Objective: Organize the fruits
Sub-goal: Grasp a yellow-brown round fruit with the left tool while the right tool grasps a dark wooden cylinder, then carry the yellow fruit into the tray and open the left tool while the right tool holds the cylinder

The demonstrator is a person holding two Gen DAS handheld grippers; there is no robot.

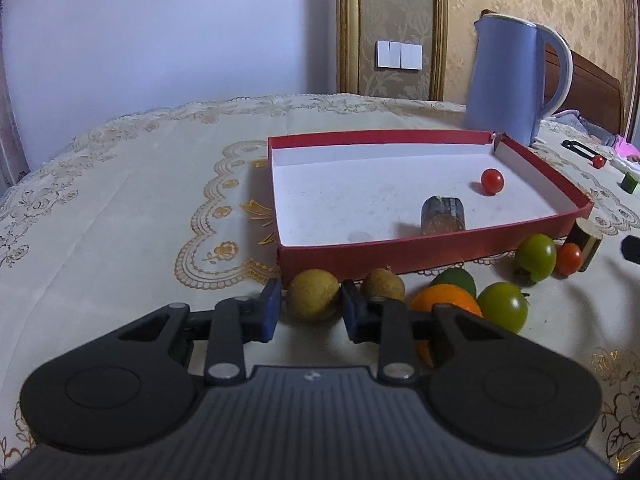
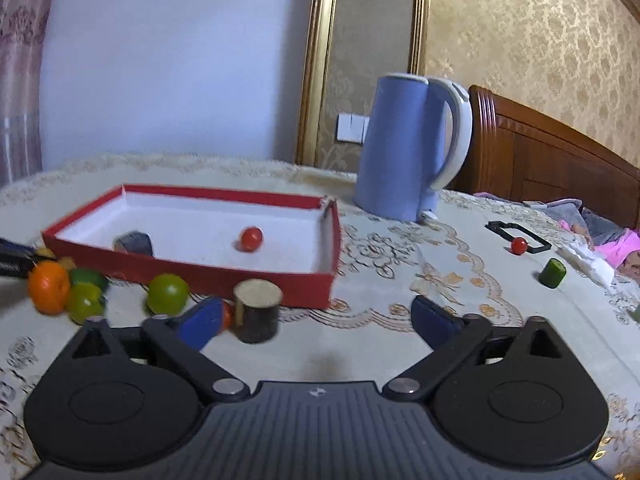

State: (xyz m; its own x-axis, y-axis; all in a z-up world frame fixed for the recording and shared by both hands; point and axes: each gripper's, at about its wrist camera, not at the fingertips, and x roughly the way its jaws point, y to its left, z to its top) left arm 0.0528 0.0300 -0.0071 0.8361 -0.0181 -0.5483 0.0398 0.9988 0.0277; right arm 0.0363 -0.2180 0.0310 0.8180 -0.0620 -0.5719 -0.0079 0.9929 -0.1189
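Left wrist view: table [image 1: 120, 184] under cream lace cloth, carrying everything. Blue kettle [image 1: 516, 80] upright toward far right corner, just behind red box [image 1: 400, 258]. Box open-topped, white inside, near table middle; holding one dark cylinder piece [image 1: 442, 216] by near wall and one red cherry tomato [image 1: 492, 181] toward right wall. Left tongs [image 1: 308, 308] low at near edge, partly open, blue pads either side of tan round fruit [image 1: 314, 294]; contact with pads cannot tell, fruit resting on cloth just in front of box's near wall. Second smaller tan fruit [image 1: 384, 284] just right of right pad. Orange [image 1: 444, 300] beside it, partly behind tong linkage. Green tomatoes in a loose row along box's near-right corner: one [image 1: 503, 306] touching orange, one [image 1: 535, 257] further right, a darker green fruit [image 1: 456, 280] behind orange. Small red tomato [image 1: 569, 258] wedged between green tomato and a dark-skinned cylinder [image 1: 588, 244] at box corner.

Right wrist view: right tongs [image 2: 316, 320] wide open, holding nothing, hovering near table's near edge; dark cylinder [image 2: 256, 310] standing upright just inside left pad. Green cylinder chunk [image 2: 553, 273], black frame [image 2: 516, 232] and another cherry tomato [image 2: 519, 245] toward right edge, tomato against frame's near side.
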